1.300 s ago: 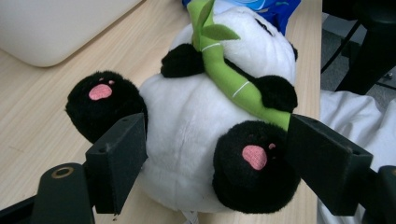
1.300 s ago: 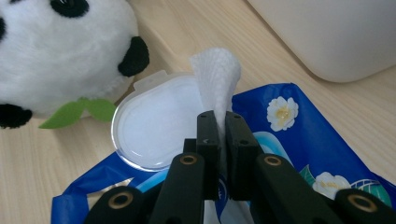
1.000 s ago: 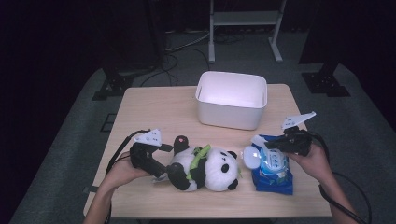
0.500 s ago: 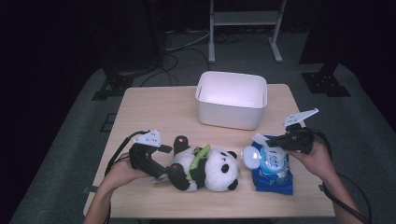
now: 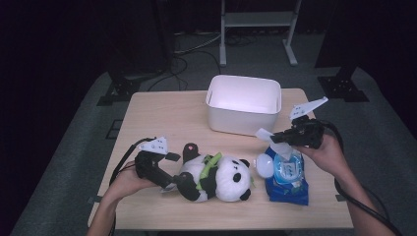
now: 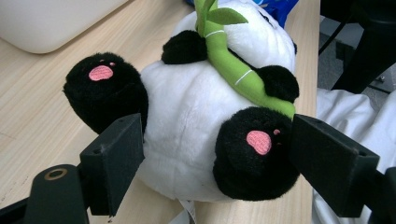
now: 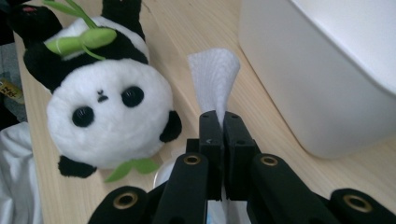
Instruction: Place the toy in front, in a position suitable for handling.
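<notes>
Two grippers are at work, one on each side of the table. On the left, the left gripper lies low at the table's near edge, its jaws spread wide to either side of the rear of the plush panda. In the left gripper view one black foot with a pink pad sits just inside the right-hand jaw, the white rump fills the gap, and the other foot lies just beyond the left-hand jaw; whether the pads press the fur I cannot tell. The toy's long axis runs straight away from this gripper, head farthest off, toward the wipes.

Further right, the right gripper hangs just above the blue wipes pack, jaws pinched fully together on a white wipe that fans out beyond the tips. The pack lies flat directly beneath and slightly behind those tips, so the sheet would have to come straight up to clear it. The white bin stands just beyond and to the left of this gripper, nearer to it than to the left one.
</notes>
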Action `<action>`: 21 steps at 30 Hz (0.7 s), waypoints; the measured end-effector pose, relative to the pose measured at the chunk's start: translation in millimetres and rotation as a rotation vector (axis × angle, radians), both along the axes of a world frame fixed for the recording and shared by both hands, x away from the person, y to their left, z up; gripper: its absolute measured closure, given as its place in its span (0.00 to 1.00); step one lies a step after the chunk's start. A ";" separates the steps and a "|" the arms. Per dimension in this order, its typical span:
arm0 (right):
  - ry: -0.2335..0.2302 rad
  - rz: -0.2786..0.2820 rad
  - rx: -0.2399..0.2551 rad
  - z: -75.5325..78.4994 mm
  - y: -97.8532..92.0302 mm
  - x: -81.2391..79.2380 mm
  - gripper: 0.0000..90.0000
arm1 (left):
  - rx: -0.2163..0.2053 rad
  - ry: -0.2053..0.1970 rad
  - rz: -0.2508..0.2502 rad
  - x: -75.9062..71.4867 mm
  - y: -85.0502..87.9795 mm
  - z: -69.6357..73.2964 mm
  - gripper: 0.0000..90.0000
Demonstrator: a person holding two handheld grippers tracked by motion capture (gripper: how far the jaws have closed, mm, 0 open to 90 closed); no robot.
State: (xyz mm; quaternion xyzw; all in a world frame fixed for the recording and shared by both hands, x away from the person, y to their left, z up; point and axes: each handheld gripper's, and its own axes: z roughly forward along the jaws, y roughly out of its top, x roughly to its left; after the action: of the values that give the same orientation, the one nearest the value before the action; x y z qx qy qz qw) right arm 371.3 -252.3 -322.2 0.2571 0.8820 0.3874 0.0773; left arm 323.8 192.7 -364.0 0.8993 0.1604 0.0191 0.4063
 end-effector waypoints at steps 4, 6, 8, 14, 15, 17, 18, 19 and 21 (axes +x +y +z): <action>-0.005 0.024 0.000 8.3 12.6 1.7 0.97 | 0.003 -0.001 -0.001 0.2 1.2 0.3 0.19; -0.006 0.031 0.003 10.3 16.0 2.1 0.97 | -0.003 0.002 0.004 0.3 1.6 -0.4 0.19; -0.007 0.053 0.006 16.9 27.8 2.0 0.97 | -0.005 0.004 0.010 0.5 2.5 -0.6 0.19; -0.023 0.111 0.002 32.0 53.8 -0.4 0.97 | 0.009 -0.004 0.008 0.1 2.3 1.0 0.19; -0.027 0.127 0.003 35.0 59.6 -0.7 0.96 | 0.007 -0.002 0.008 0.1 2.1 0.6 0.19; -0.032 0.150 0.006 39.3 69.9 -2.0 0.96 | 0.005 -0.002 0.008 -0.3 1.8 0.2 0.19; -0.034 0.158 0.008 40.8 74.1 -2.7 0.96 | 0.005 -0.002 0.008 -0.3 1.8 0.2 0.19; -0.029 0.176 0.017 43.2 80.8 -3.7 0.96 | 0.004 0.000 0.006 -0.2 1.9 0.0 0.19; -0.033 0.204 0.027 46.9 91.5 -4.6 0.96 | 0.001 0.000 0.007 0.2 2.2 -0.2 0.19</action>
State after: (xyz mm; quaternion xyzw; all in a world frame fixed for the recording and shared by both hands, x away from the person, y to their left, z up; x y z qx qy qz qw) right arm 366.7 -160.8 -275.3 0.1607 0.8968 0.4094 0.0486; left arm 324.1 194.9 -364.2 0.8989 0.1637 0.0208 0.4059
